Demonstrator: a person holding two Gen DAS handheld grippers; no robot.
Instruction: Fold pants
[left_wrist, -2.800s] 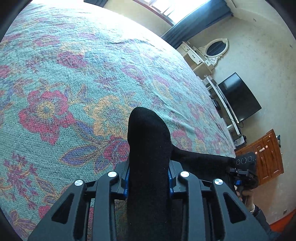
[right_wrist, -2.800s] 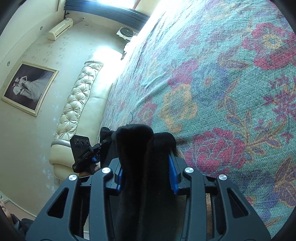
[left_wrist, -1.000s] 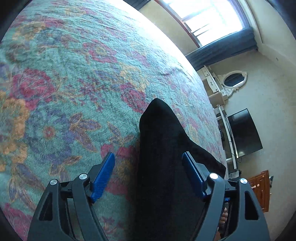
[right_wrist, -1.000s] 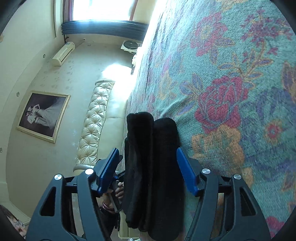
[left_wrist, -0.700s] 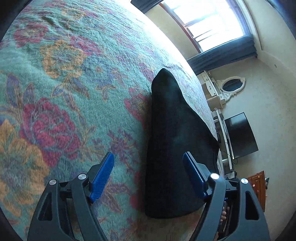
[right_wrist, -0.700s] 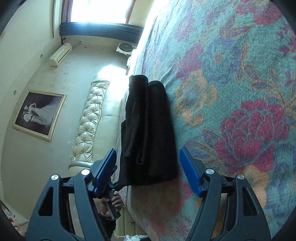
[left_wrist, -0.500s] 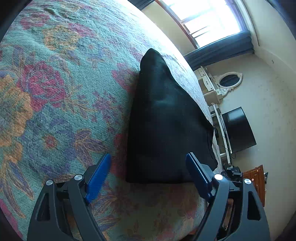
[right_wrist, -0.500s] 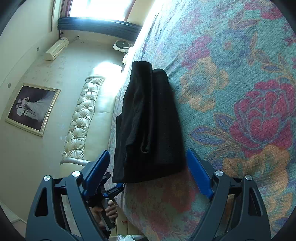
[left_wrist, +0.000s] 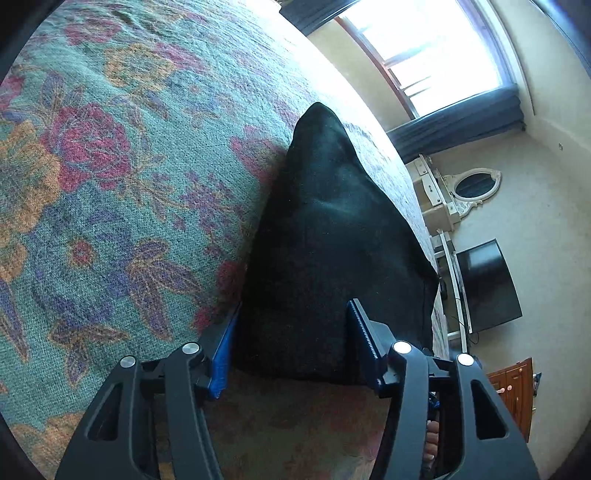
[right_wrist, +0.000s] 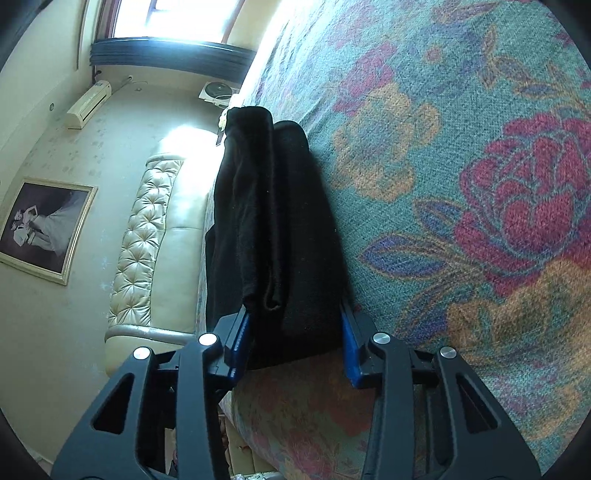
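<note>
Pants: the black pants (left_wrist: 332, 236) lie folded into a compact stack on the bed (left_wrist: 110, 166), close to its near edge; in the right wrist view the stack (right_wrist: 280, 221) shows two rolled layers side by side, so the fold looks nearly complete.

Left gripper (left_wrist: 291, 343): its jaws are closing with the near end of the stack between them; the blue pads sit at the cloth's sides, though whether they already press on it is hard to tell from this angle.

Right gripper (right_wrist: 295, 339): its jaws are closing too, straddling the other near corner of the stack, pads right against the fabric.

Why so placed: judging by the pose, both grippers take the near edge together, one at each corner, so the stack can be lifted or turned over evenly without the layers sliding apart.

Risk: the looser rolled layer could slip out of the pinch.

Surroundings: a padded headboard (right_wrist: 147, 236) and a window (left_wrist: 436, 48).
</note>
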